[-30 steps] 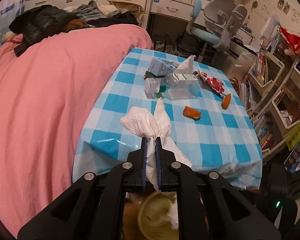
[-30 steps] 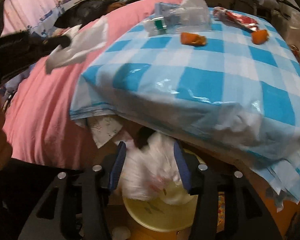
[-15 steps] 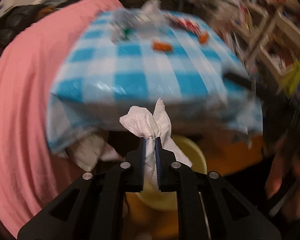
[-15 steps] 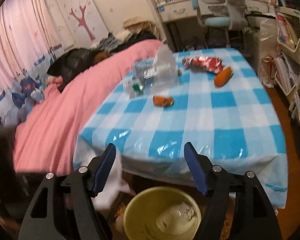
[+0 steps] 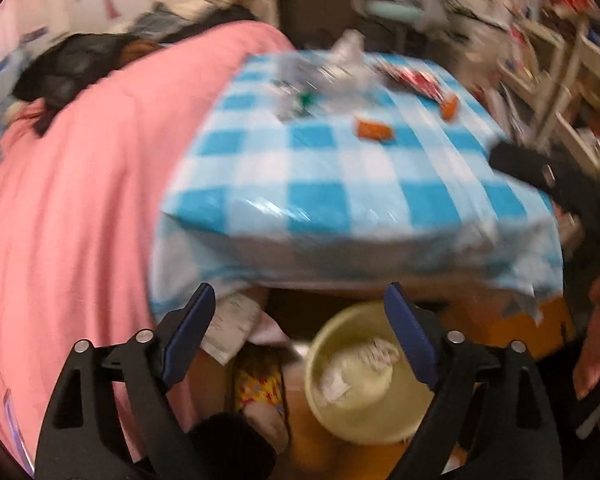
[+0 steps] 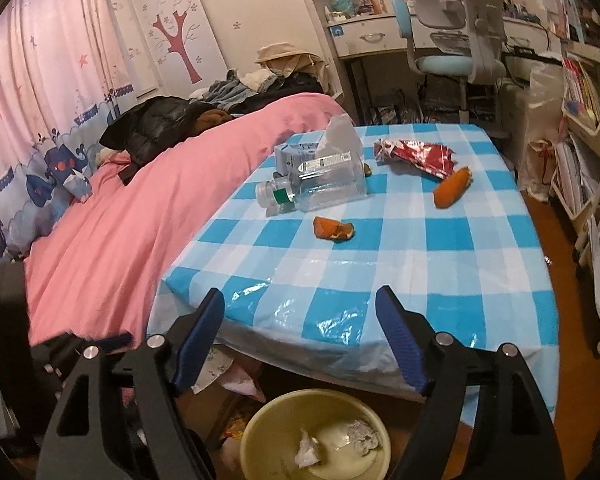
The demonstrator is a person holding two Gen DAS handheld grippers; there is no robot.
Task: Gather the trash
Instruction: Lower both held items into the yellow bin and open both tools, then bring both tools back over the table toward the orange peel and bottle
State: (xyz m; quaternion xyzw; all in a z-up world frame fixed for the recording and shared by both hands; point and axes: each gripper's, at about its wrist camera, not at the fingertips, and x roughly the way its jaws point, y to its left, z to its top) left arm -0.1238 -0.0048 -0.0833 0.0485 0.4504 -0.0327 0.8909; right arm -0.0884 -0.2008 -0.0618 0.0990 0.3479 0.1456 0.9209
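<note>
A yellow bin [image 6: 260, 430] stands on the floor below the front edge of the table; crumpled tissues [image 6: 362, 438] lie inside it, also in the left wrist view [image 5: 374, 356]. My left gripper [image 5: 300, 320] is open and empty above the bin [image 5: 320, 344]. My right gripper [image 6: 300, 320] is open and empty over the table's front edge. On the blue checked tablecloth [image 6: 440, 268] lie a clear plastic bottle [image 6: 320, 188], two orange peels [image 6: 334, 229] [image 6: 452, 192], a red wrapper [image 6: 418, 156] and a small carton [image 6: 296, 154].
A pink bed [image 6: 140, 208] with dark clothes [image 6: 160, 124] runs along the table's left side. A desk chair [image 6: 448, 40] stands behind the table. Bookshelves [image 6: 584, 120] line the right. Papers [image 6: 216, 368] lie under the table.
My left gripper has opened and let go of the white tissue, which now lies in the bin. My right gripper dropped its tissue earlier and has risen above the table edge.
</note>
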